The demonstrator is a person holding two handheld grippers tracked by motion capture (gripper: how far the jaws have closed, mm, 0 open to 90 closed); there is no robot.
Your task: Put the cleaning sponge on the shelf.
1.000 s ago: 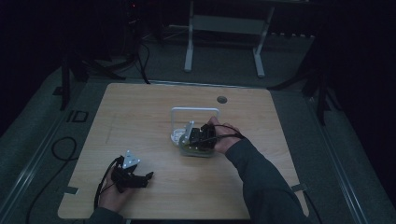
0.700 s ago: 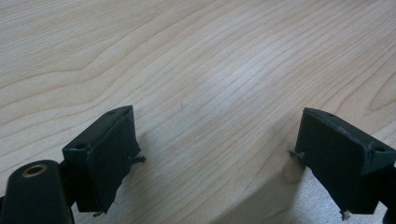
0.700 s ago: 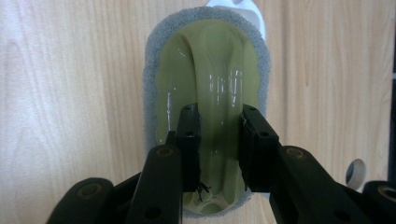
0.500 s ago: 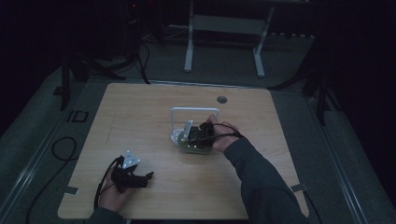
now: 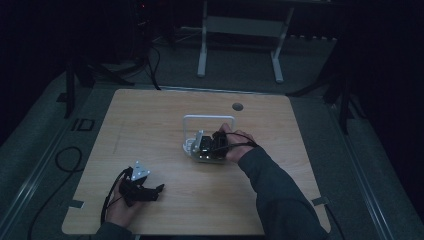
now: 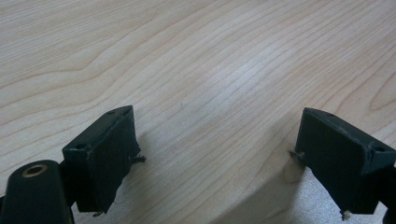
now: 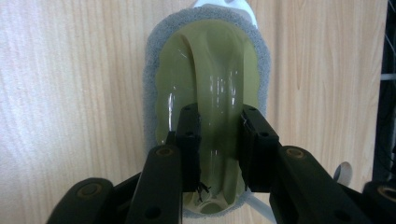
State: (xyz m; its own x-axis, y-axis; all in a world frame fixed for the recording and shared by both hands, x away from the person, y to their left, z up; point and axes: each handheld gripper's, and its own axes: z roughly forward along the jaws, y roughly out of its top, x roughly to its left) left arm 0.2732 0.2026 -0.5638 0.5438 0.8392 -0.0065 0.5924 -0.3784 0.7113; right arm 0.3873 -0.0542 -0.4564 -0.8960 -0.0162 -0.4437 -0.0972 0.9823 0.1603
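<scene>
Right gripper view looks straight down the right gripper point(image 7: 219, 140), whose two black jaws are drawn in close on either side of the raised, glossy olive-green handle of a scrubbing pad with a grey spongy rim point(image 7: 154, 60); the jaws press against the sides of that arched handle, so the gripper is clamped on it. The pad lies flat on the pale wood-grain table point(image 7: 70, 93), with a bit of white plastic point(image 7: 243, 8) poking out from under its far end. From the high view the same right gripper point(image 5: 212, 146) sits near the middle of the table, the person's right hand point(image 5: 235, 147) wrapped round it, a dark sleeve point(image 5: 280, 200) running back to the near right edge. Just beyond it stands a white wire frame point(image 5: 209, 120), upright on the tabletop. Over at the near left corner the left gripper point(image 5: 147, 192) rests low over bare wood, held in the left hand point(image 5: 120, 207); in the left gripper view its jaws stand wide apart with nothing but plain wood between them point(image 6: 215, 140). The room around is dim: grey carpet point(image 5: 45, 150), black cables point(image 5: 65, 160) on the floor at the left, and the white legs of another table point(image 5: 202, 45) at the far side.
</scene>
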